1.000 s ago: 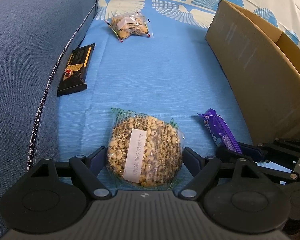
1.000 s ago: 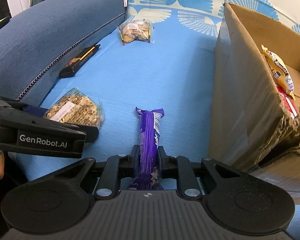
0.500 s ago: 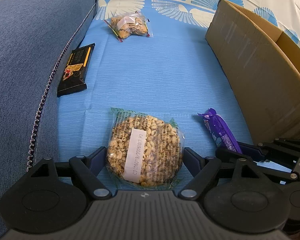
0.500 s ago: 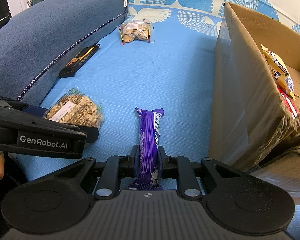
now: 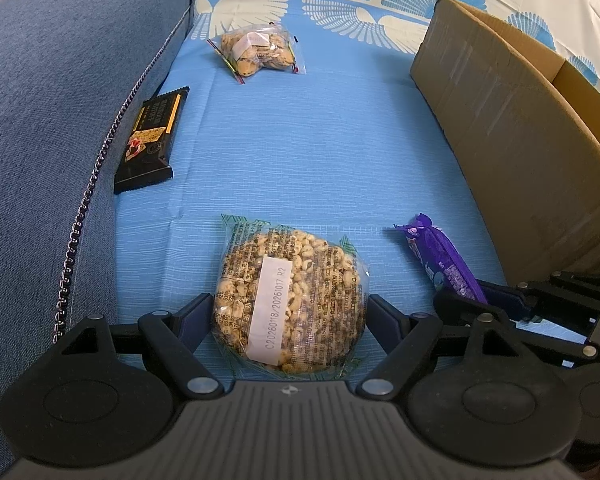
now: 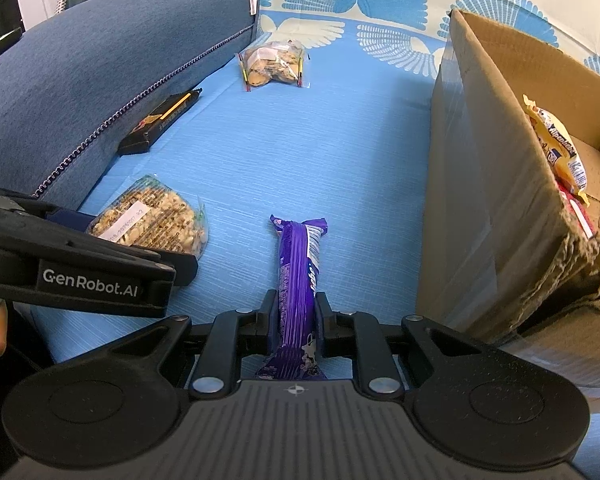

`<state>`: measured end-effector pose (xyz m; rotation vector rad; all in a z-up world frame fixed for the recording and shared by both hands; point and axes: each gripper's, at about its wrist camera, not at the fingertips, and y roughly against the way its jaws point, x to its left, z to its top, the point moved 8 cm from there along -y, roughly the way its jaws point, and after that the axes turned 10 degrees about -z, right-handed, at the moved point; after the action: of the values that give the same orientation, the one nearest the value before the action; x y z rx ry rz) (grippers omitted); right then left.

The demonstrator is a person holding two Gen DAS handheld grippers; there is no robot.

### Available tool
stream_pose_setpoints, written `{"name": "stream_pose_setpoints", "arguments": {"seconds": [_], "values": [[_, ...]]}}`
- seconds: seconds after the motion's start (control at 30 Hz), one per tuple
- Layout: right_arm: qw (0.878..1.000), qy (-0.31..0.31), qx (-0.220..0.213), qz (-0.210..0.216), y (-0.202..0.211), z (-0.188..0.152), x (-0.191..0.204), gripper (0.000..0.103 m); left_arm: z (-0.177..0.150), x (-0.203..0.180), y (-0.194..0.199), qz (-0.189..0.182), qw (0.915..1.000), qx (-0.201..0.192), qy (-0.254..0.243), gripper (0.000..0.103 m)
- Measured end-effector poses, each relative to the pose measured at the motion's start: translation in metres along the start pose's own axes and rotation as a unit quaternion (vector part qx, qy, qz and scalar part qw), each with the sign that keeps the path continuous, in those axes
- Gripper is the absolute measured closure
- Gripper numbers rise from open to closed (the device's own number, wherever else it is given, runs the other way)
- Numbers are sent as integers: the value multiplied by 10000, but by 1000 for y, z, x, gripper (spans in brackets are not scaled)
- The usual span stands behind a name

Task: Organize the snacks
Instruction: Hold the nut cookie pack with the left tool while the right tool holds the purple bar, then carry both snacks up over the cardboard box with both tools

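Observation:
A round clear packet of puffed grain (image 5: 288,300) lies on the blue cloth between the fingers of my left gripper (image 5: 290,304). The jaws stand wide and both pads touch its sides. The same packet (image 6: 152,220) shows in the right wrist view beside a left finger (image 6: 172,268). My right gripper (image 6: 296,308) is shut on the near end of a purple snack bar (image 6: 300,264), which lies flat and points away. In the left wrist view the purple bar (image 5: 440,260) sits at the right.
An open cardboard box (image 6: 480,200) stands at the right with a yellow snack packet (image 6: 556,144) inside. A black bar (image 5: 150,140) lies against the denim cushion (image 5: 40,120) at the left. A clear bag of cookies (image 5: 258,50) lies at the back.

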<state>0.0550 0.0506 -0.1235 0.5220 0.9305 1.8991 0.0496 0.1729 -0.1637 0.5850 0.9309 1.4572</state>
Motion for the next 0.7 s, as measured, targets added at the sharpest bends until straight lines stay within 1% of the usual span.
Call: {"name": "stream_pose_setpoints", "arguments": {"seconds": [0.17, 0.4, 0.7], "values": [[9999, -41, -94, -44, 3, 3, -3, 87, 0, -2, 1, -32, 10000, -57, -58, 20], [9997, -56, -251, -54, 10, 9, -2, 88, 5, -1, 9, 5, 9996, -288, -36, 20], [9985, -135, -534, 25, 23, 22, -3, 88, 13, 3, 28, -59, 9966, -810, 134, 20]]}}
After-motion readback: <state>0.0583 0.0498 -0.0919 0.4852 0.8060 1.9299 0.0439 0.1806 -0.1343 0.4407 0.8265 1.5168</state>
